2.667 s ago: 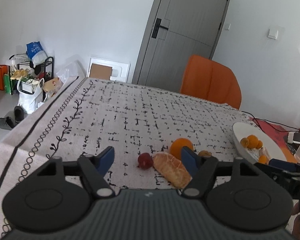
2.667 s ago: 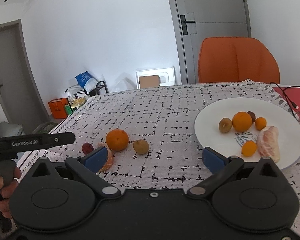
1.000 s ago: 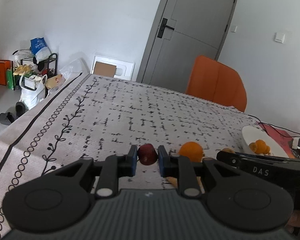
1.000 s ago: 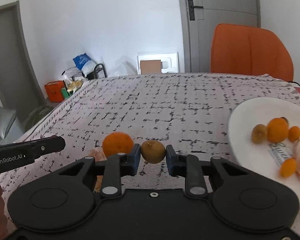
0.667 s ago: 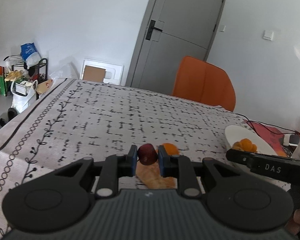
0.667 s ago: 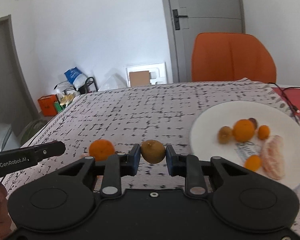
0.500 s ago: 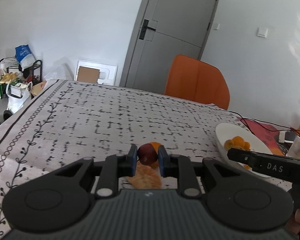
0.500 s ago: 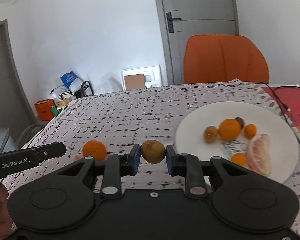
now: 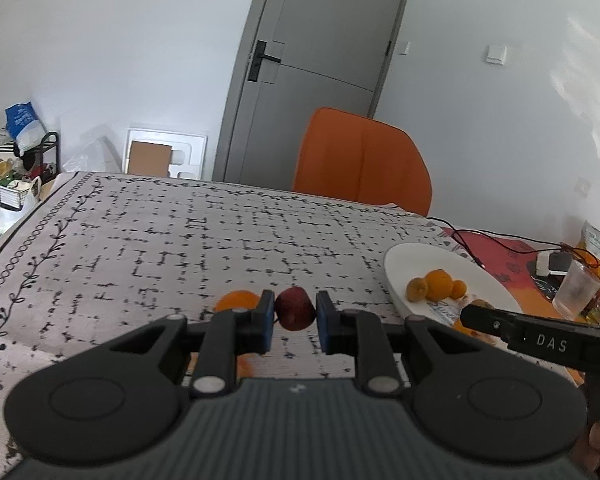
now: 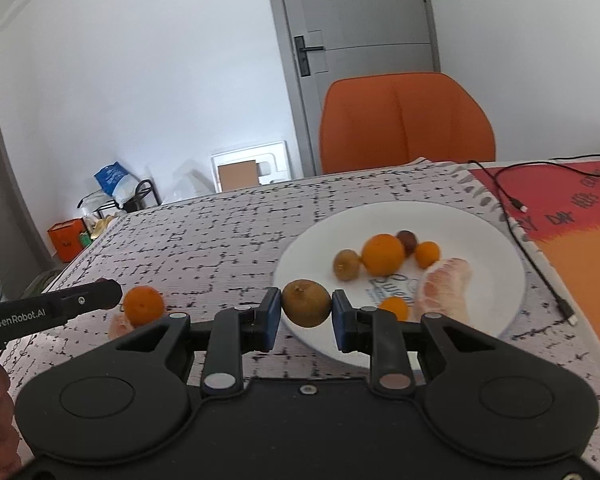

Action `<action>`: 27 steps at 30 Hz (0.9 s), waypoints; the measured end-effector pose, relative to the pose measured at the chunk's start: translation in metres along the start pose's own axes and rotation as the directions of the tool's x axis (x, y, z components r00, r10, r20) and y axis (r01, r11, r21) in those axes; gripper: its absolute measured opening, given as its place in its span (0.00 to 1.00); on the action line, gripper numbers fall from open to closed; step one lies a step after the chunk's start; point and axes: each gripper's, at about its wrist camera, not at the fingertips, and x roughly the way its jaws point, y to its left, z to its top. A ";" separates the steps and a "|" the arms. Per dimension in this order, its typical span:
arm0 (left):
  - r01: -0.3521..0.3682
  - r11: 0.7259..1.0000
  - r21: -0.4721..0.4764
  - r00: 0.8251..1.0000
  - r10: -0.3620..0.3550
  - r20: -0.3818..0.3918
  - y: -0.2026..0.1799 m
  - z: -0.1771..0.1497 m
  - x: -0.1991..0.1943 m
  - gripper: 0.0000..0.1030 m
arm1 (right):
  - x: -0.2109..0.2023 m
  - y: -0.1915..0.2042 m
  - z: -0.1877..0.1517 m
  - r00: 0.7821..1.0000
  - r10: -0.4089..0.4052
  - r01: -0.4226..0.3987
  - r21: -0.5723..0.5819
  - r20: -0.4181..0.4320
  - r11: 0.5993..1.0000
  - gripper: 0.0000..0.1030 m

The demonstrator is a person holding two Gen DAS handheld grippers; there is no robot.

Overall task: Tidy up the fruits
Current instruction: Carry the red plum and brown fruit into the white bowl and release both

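Plain white room with a grey door [image 9: 316,76] and an orange chair [image 9: 362,160] behind a tabletop [image 9: 148,240] in a black-and-white cloth. Going left to right: an orange [image 10: 143,305] and a peeled segment [image 10: 119,326] sit loose on the cloth, probably next up for sorting. The left gripper [image 9: 295,314] has its jaws pinched on a small dark-red fruit [image 9: 295,309], lifted clear of the cloth. The right gripper [image 10: 306,309] has jaws squeezed onto a brownish fruit [image 10: 306,308], hanging right at the near rim of the plate [image 10: 496,240]. That's where the other fruit is already piled, so I'd guess both are headed there.
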 end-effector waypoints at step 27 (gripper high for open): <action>0.082 0.992 0.095 0.997 -0.080 -0.019 -0.067 0.005 0.024 0.20 | -0.025 -0.060 -0.016 0.999 -0.020 0.016 0.106 0.041 0.994 0.36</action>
